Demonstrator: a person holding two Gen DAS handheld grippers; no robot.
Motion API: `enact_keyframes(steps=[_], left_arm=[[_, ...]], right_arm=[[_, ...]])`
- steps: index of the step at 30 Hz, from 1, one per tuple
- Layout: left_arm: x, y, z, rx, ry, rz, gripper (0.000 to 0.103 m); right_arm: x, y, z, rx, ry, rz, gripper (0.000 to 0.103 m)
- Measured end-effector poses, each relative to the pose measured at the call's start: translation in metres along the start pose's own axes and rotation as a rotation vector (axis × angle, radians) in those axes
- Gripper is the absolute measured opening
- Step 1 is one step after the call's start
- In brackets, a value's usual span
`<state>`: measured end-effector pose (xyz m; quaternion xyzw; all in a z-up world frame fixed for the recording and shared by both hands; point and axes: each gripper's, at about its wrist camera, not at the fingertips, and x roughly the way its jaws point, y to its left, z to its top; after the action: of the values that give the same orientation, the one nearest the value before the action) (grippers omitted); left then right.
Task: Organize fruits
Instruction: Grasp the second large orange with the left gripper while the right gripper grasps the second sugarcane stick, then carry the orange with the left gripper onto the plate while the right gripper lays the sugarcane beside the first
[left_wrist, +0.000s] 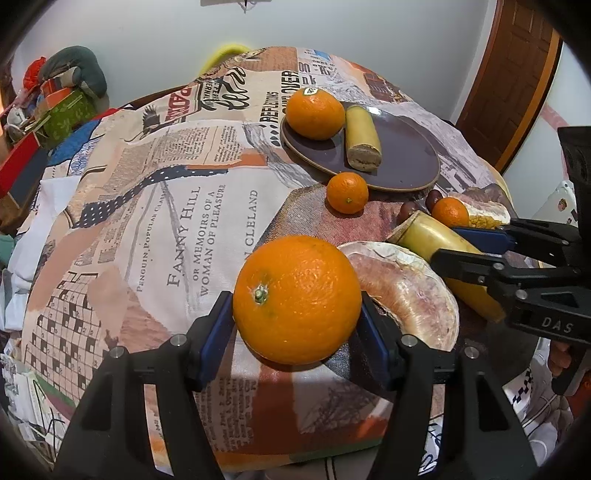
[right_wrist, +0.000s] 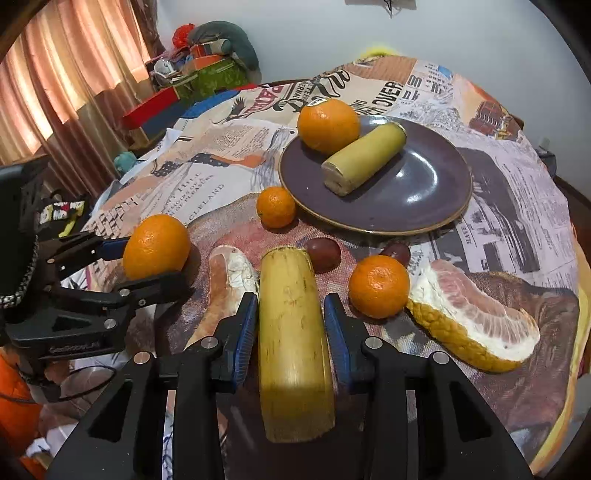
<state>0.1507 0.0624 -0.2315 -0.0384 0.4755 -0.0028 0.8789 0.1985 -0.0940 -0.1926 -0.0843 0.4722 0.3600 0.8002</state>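
My left gripper (left_wrist: 297, 319) is shut on a large orange (left_wrist: 297, 299); it also shows in the right wrist view (right_wrist: 157, 246). My right gripper (right_wrist: 291, 332) stands around a yellow cane piece (right_wrist: 293, 343), its blue pads (right_wrist: 245, 338) close to both sides with small gaps. A dark plate (right_wrist: 424, 199) holds another orange (right_wrist: 328, 124) and a second cane piece (right_wrist: 364, 158). Two small mandarins (right_wrist: 276, 206) (right_wrist: 379, 286), two pomelo segments (right_wrist: 476, 321) (right_wrist: 229, 280) and two dark red fruits (right_wrist: 323, 254) lie on the cloth.
The round table wears a newspaper-print cloth (left_wrist: 177, 221). Boxes and clutter (right_wrist: 199, 70) stand beyond the far left edge, by a curtain (right_wrist: 55, 85). A wooden door (left_wrist: 513, 74) is at the right.
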Motion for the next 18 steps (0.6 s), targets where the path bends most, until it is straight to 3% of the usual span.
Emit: enact_keyframes(steps=[5, 8, 18], left_arm=[[0.003, -0.003, 0.003, 0.004, 0.003, 0.015, 0.064], [0.000, -0.002, 0.005, -0.003, 0.004, 0.012, 0.064], [-0.019, 0.002, 0.026, -0.022, -0.063, 0.034, 0.064]], right_arm=[[0.003, -0.010, 0.000, 0.053, 0.016, 0.062, 0.034], [-0.003, -0.003, -0.002, 0.024, 0.001, 0.026, 0.033], [-0.049, -0.012, 0.007, 0.061, -0.134, 0.032, 0.033]])
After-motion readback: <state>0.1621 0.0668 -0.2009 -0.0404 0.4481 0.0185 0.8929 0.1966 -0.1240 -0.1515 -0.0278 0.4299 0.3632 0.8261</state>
